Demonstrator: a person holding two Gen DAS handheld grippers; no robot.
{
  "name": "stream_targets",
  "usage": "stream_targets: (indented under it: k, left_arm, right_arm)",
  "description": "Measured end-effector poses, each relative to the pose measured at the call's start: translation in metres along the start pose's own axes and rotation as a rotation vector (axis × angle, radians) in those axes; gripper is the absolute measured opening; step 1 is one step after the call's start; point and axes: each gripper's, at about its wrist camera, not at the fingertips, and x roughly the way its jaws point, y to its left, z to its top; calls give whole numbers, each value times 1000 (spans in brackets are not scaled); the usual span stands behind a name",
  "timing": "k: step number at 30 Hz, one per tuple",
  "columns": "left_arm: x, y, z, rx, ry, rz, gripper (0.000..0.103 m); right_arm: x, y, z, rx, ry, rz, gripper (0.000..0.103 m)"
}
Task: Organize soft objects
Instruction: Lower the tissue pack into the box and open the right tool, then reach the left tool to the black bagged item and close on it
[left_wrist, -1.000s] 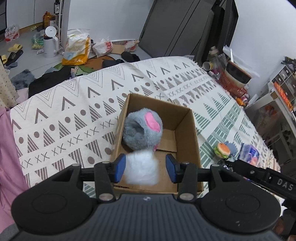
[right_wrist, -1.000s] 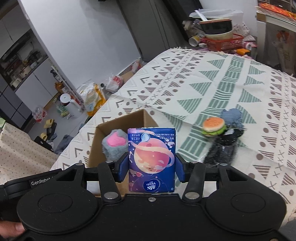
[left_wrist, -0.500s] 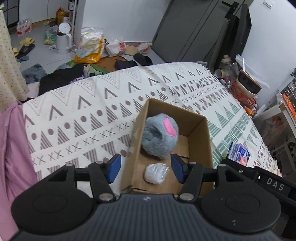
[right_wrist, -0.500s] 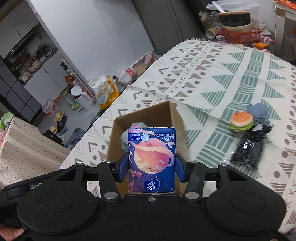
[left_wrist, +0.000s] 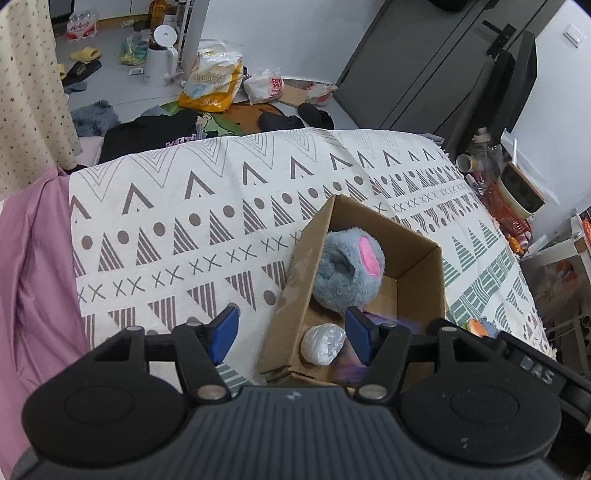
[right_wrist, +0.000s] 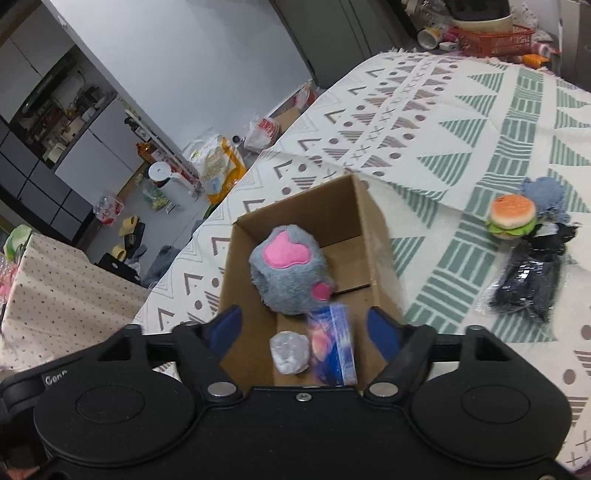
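An open cardboard box (left_wrist: 291, 291) (right_wrist: 373, 229) sits on a patterned bedspread. Inside lie a grey plush paw with pink pads (left_wrist: 347, 273) (right_wrist: 290, 271), a white wrapped ball (left_wrist: 322, 344) (right_wrist: 290, 352) and a blue tissue pack (right_wrist: 334, 345), blurred beside the ball. My left gripper (left_wrist: 291, 334) is open above the box's near left corner. My right gripper (right_wrist: 308, 326) is open over the box's near end, just above the tissue pack. Nothing sits between either pair of fingers.
A plush burger (right_wrist: 511, 216) (left_wrist: 474, 326), a blue-grey cloth (right_wrist: 546, 194) and a black item in clear wrap (right_wrist: 528, 280) lie on the bedspread (left_wrist: 184, 236) right of the box. A pink sheet (left_wrist: 33, 266) lies at left. Floor clutter and a red basket (right_wrist: 491, 38) lie beyond the bed.
My left gripper let the white ball fall into the box and drew back to the left. My right gripper carried the tissue pack over the box and opened; the pack dropped in.
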Motion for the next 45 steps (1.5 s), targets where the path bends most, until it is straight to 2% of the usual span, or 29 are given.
stream_targets:
  k: [3, 6, 10, 16, 19, 24, 28, 36, 40, 45]
  left_arm:
    - [2, -8, -3, 43, 4, 28, 63]
    - [2, -16, -5, 83, 2, 64, 63]
    - [-1, -31, -10, 155, -27, 122, 65]
    - [-5, -60, -22, 262, -75, 104, 73]
    - [-3, -73, -30, 285, -68, 89, 73]
    - [0, -89, -42, 307, -49, 61, 73]
    - [3, -104, -49, 331, -44, 59, 73]
    - [9, -143, -61, 386, -23, -9, 73]
    - [16, -164, -68, 412, 4, -33, 73]
    - [24, -187, -74, 447, 18, -53, 73]
  right_arm:
    - [-12, -14, -1, 14, -4, -8, 81]
    - [-26, -33, -2, 59, 0, 22, 82]
    - [-48, -51, -1, 47, -35, 0, 88]
    - [-69, -82, 0, 43, -90, -48, 92]
    - [-76, -99, 0, 59, -106, -66, 92]
    - [-84, -128, -3, 106, -131, -88, 99]
    - [-88, -150, -6, 148, -139, -97, 99]
    - [-96, -182, -11, 208, -176, -92, 97]
    - [-96, -195, -11, 232, -178, -77, 93]
    - [-93, -214, -8, 275, -171, -48, 81]
